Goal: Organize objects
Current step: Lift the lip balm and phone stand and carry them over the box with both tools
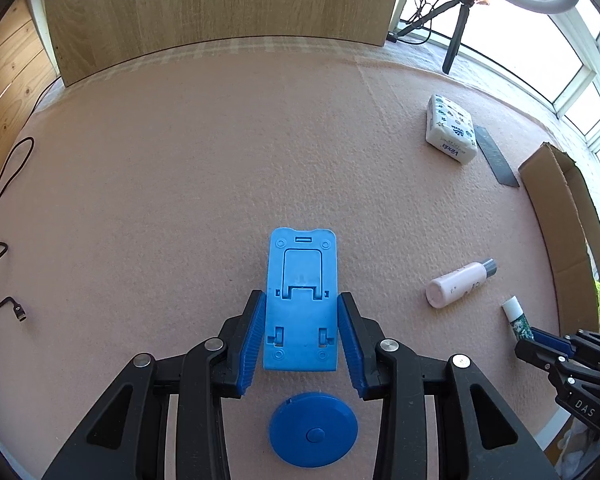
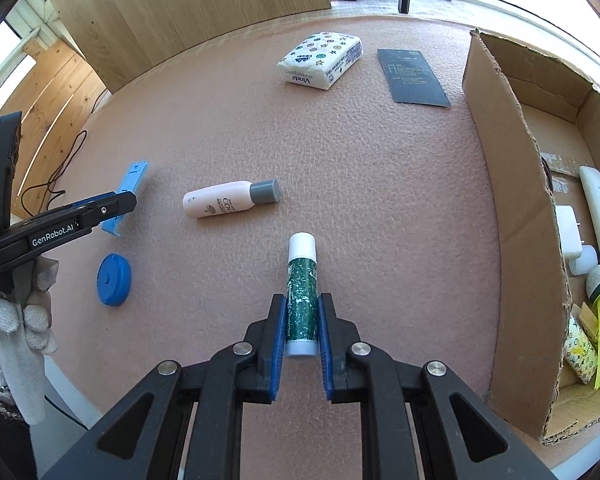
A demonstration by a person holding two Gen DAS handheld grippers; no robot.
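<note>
A light-blue folding phone stand (image 1: 300, 280) sits between the blue pads of my left gripper (image 1: 301, 297), which is shut on its lower half. In the right wrist view the stand (image 2: 130, 184) shows edge-on, tilted off the pink mat, with the left gripper (image 2: 116, 204) held by a gloved hand (image 2: 4, 320). My right gripper (image 2: 302, 299) is shut on a green glue stick (image 2: 301, 280) with a white cap. It lies lengthwise between the pads, cap pointing away. From the left wrist view, the right gripper (image 1: 540, 340) and the glue stick (image 1: 516, 316) show at the right edge.
A blue round disc (image 1: 313, 428) lies under the left gripper. A pink bottle (image 2: 228, 199) with a grey cap lies between the grippers. A tissue pack (image 2: 320, 60) and a dark card (image 2: 412, 76) lie farther off. An open cardboard box (image 2: 512, 200) at the right holds several items.
</note>
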